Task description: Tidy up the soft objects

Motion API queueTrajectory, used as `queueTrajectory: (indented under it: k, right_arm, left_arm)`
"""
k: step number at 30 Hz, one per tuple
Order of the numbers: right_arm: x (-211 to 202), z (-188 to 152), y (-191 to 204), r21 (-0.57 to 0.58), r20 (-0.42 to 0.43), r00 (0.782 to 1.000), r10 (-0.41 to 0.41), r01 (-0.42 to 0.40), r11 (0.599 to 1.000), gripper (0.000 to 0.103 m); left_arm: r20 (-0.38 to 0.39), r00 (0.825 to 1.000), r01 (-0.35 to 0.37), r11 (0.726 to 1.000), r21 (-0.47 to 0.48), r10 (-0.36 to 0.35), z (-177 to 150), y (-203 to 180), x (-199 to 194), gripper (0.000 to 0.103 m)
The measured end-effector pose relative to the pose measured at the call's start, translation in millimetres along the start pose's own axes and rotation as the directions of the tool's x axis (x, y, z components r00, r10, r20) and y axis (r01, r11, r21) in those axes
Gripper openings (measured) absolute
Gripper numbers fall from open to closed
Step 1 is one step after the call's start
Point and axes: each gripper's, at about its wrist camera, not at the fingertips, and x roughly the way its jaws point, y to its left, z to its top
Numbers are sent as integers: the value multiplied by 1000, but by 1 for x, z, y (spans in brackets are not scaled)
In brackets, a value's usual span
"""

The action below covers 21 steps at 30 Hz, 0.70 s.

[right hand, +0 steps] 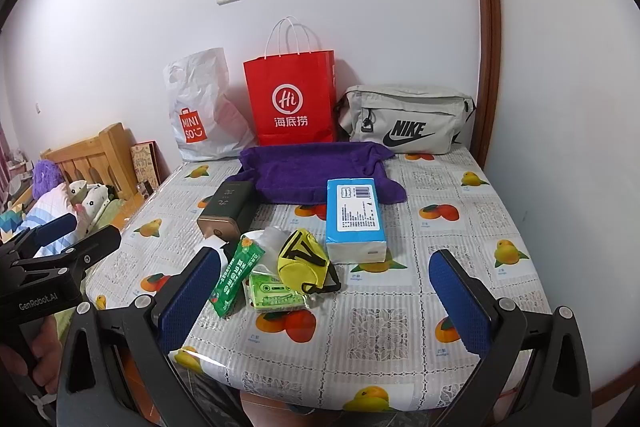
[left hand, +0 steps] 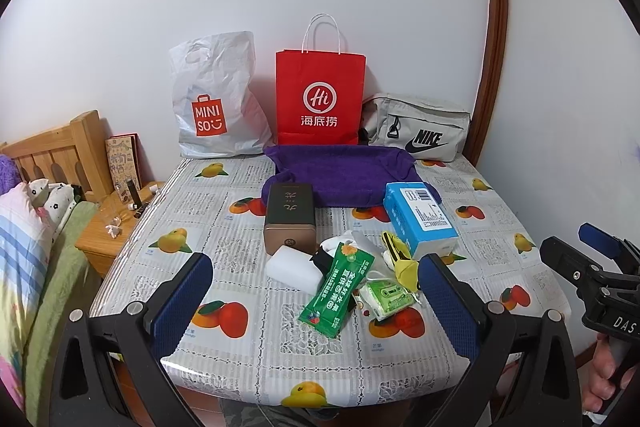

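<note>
the left hand-held gripper [left hand: 320, 291] hung wide apart over the near edge of the counter [left hand: 280, 339], holding nothing; the right hand-held gripper [right hand: 326, 291] was likewise spread wide and empty. just beyond the fingertips lay a small heap: a green snack packet [left hand: 338, 291], a green tissue pack [right hand: 276, 293] touching it, a yellow mask [right hand: 302, 261] partly over the tissue pack, and a white block [left hand: 294, 269] to the left. behind the heap a brown box [left hand: 290, 219] lay on the left and a blue tissue package [right hand: 355, 219] on the right, both overlapping the front edge of a purple towel [left hand: 344, 173] spread across the middle. against the wall stood a white miniso bag [left hand: 214, 99], a red paper bag [left hand: 320, 95] and a grey nike bag [right hand: 406, 119], side by side.
</note>
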Motion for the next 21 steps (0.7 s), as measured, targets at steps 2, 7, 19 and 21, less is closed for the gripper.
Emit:
queueTrajectory:
  k: [2, 7, 19, 21]
  right_arm:
    - [0, 0, 0, 0, 1, 1000, 1, -1, 1000, 103]
    - [0, 1, 0, -1, 1, 1000, 2, -2, 1000, 103]
    - [-3, 0, 2, -5, 7, 1000, 4, -4, 1000, 103]
    - [-3, -1, 3, -5, 7, 1000, 7, -7, 1000, 103]
  left_arm:
    - [1, 1000, -1, 1000, 1, 1, 0, 0, 0, 103]
    - [0, 1000, -2, 1000, 1, 2, 1, 1, 0, 103]
    - [-2, 1000, 5, 1000, -3, -5, -1, 2, -1, 103]
    - [-2, 1000, 2, 1000, -2, -2, -1, 2, -1, 103]
